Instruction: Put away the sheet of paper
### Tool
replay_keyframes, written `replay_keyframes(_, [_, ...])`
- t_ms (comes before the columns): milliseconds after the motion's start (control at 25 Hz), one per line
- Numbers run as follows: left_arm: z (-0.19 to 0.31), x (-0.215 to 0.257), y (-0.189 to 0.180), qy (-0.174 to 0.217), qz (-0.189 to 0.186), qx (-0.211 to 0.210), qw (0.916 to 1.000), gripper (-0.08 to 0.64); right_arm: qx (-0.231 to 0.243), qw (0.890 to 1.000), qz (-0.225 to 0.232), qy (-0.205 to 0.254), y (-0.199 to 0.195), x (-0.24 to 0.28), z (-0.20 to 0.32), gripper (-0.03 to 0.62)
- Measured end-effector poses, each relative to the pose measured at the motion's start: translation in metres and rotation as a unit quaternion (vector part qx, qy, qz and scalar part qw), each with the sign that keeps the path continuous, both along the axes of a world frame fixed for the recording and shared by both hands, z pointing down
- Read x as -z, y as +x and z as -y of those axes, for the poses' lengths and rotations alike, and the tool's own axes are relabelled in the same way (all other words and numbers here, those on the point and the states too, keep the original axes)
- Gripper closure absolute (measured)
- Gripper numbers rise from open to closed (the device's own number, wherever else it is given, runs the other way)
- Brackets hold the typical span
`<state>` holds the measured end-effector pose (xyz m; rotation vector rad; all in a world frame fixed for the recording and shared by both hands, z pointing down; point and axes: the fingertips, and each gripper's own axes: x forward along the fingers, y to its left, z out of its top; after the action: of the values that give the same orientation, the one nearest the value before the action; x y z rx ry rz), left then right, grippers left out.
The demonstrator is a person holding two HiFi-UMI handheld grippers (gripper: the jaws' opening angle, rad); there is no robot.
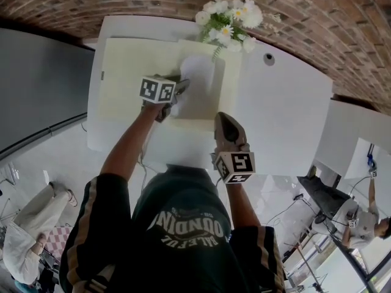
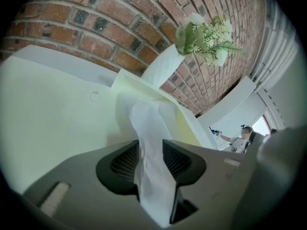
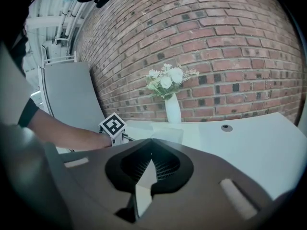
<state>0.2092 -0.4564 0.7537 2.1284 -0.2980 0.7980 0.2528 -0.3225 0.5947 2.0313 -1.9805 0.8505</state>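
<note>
A white sheet of paper (image 1: 197, 72) lies on the right half of an open pale yellow folder (image 1: 128, 72) on the white table (image 1: 281, 115). My left gripper (image 1: 179, 91) is at the sheet's near left edge. In the left gripper view the paper (image 2: 144, 119) curls up from the folder (image 2: 48, 119) and runs between the jaws of the left gripper (image 2: 151, 145), which stand apart without pressing it. My right gripper (image 1: 225, 119) hovers at the folder's near right corner. In its own view the right gripper (image 3: 151, 142) is shut and empty.
A white vase of flowers (image 1: 229, 20) stands at the table's far edge against the brick wall, just behind the folder. A round cable hole (image 1: 269, 58) is to its right. A grey panel (image 1: 36, 84) lies left of the table. Other people (image 1: 360, 218) are below right and below left.
</note>
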Motion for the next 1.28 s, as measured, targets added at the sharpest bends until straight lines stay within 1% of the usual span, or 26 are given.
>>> replay_keyframes(80, [0.001,0.002,-0.004,0.003,-0.002,0.002,1.0000,0.380,0.002,1.000,0.000,0.001,-0.003,0.000,-0.001,0.592])
replay_keyframes(200, [0.005,0.008,-0.016,0.028,0.003,0.006,0.9996,0.348,0.005,1.000,0.000,0.005,-0.008,0.004,-0.003,0.592])
replay_keyframes(280, [0.006,0.015,-0.027,0.048,0.004,0.009,0.9988,0.348,0.008,1.000,-0.002,0.009,-0.013,0.008,-0.006,0.592])
replay_keyframes(360, [0.007,0.025,-0.039,0.070,-0.003,0.018,0.9974,0.350,0.012,1.000,-0.004,0.015,-0.018,0.013,-0.008,0.592])
replay_keyframes(480, [0.002,0.046,-0.058,0.114,-0.020,0.025,0.9930,0.367,0.020,0.999,-0.009,0.026,-0.026,0.022,-0.012,0.592])
replay_keyframes(600, [-0.016,0.070,-0.072,0.141,-0.043,0.017,0.9889,0.390,0.030,0.999,-0.020,0.036,-0.035,0.036,-0.018,0.592])
replay_keyframes(680, [-0.025,0.087,-0.082,0.169,-0.052,0.013,0.9841,0.424,0.038,0.997,-0.031,0.053,-0.041,0.050,-0.016,0.592])
replay_keyframes(840, [-0.052,0.122,-0.104,0.242,-0.052,-0.005,0.9689,0.548,0.047,0.994,-0.046,0.084,-0.054,0.076,-0.024,0.592])
replay_keyframes(920, [-0.072,0.135,-0.115,0.274,-0.046,-0.015,0.9606,0.549,0.053,0.993,-0.053,0.093,-0.063,0.085,-0.033,0.592])
replay_keyframes(1000, [-0.091,0.149,-0.128,0.296,-0.043,-0.016,0.9540,0.549,0.058,0.991,-0.060,0.104,-0.074,0.096,-0.044,0.594])
replay_keyframes(1280, [-0.155,0.192,-0.172,0.340,-0.060,-0.004,0.9384,0.549,0.079,0.983,-0.087,0.138,-0.112,0.129,-0.086,0.594])
